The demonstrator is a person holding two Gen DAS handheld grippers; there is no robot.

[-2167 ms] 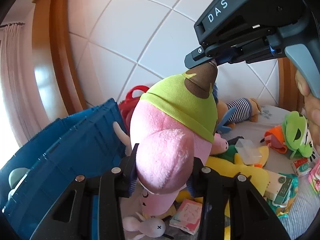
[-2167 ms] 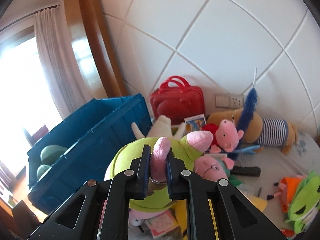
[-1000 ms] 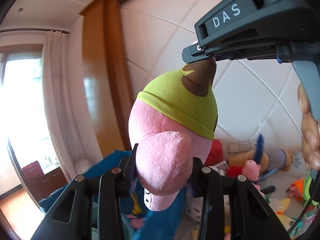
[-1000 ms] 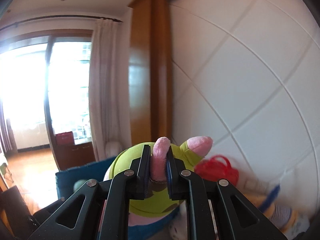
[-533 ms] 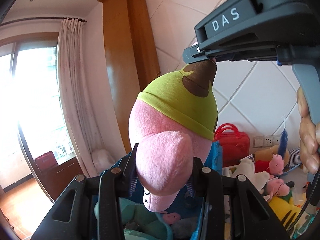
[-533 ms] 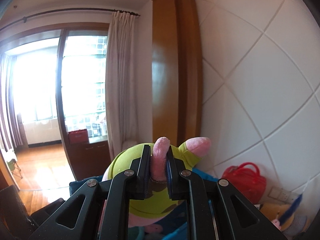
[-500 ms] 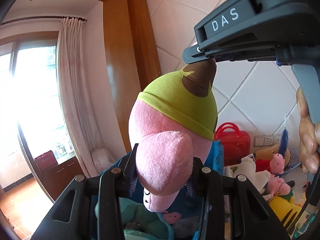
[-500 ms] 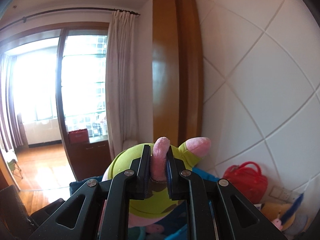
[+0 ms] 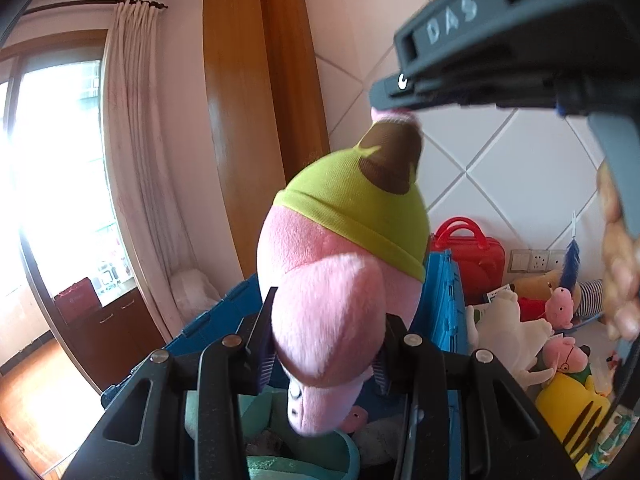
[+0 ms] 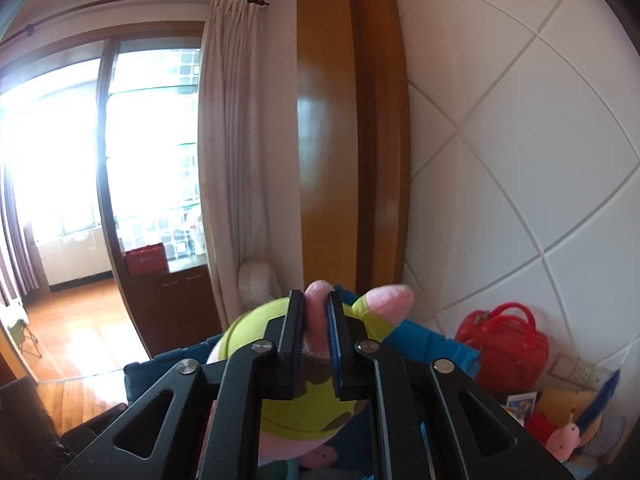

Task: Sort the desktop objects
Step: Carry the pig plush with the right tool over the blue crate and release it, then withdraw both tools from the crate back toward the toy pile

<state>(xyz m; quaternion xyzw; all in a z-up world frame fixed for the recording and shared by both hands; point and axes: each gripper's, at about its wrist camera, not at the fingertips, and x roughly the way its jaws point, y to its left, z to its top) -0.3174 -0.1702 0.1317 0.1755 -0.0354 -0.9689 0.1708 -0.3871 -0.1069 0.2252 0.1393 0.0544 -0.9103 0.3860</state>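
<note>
Both grippers hold one big pink pig plush in a yellow-green shirt. My left gripper is shut on its pink leg. My right gripper is shut on a thin pink limb of the pig plush; it also shows from the side in the left wrist view, top right. The plush hangs above the open blue crate, which holds teal and pink soft toys. The crate's rim shows behind the plush in the right wrist view.
A red handbag stands by the white tiled wall behind the crate. Several plush toys lie at the right: a white one, small pink pigs and a yellow one. A wooden pillar, curtain and bright window are at the left.
Both grippers carried the plush from above the toy pile to over the blue crate. In the last half second the views dipped slightly toward the crate. Both grips are unchanged.
</note>
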